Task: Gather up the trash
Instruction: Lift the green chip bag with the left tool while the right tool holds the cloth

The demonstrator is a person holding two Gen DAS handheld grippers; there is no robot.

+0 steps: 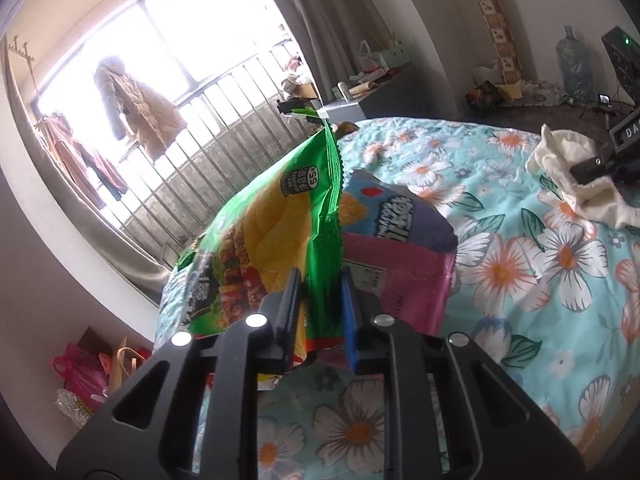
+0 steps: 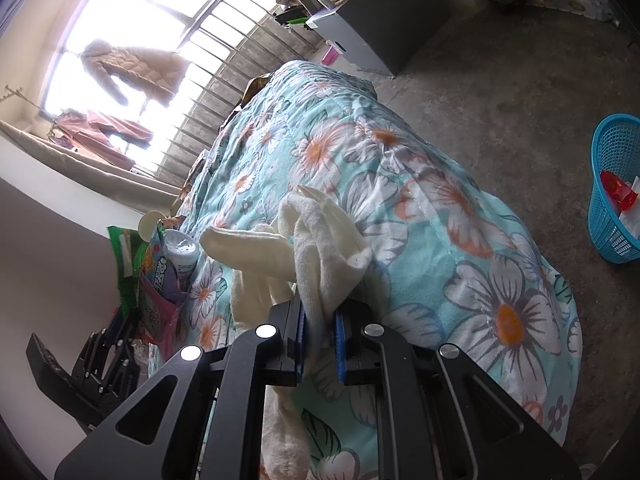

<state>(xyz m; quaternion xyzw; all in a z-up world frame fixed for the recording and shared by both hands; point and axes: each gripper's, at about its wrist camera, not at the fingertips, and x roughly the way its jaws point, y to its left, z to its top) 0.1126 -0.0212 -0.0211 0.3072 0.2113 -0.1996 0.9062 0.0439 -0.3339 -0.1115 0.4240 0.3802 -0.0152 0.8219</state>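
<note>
My left gripper (image 1: 320, 280) is shut on the lower edge of a green chip bag (image 1: 272, 240), held up over the floral quilt (image 1: 500, 240). A blue-purple snack bag (image 1: 392, 216) and a pink wrapper (image 1: 404, 276) hang right behind it, bunched at the right finger. In the right wrist view the same bundle of wrappers (image 2: 156, 276) stands at the bed's left edge, with a white cup (image 2: 182, 252) beside it. My right gripper (image 2: 320, 308) is shut on a white cloth (image 2: 320, 248) lifted off the quilt (image 2: 400, 200). That cloth (image 1: 560, 160) also shows at the right of the left wrist view.
A blue plastic basket (image 2: 616, 188) with red and white scraps stands on the grey floor right of the bed. A grey cabinet (image 2: 360, 28) sits by the railed window. Pink bags (image 1: 80, 372) lie on the floor left of the bed; a water jug (image 1: 574, 64) stands far back.
</note>
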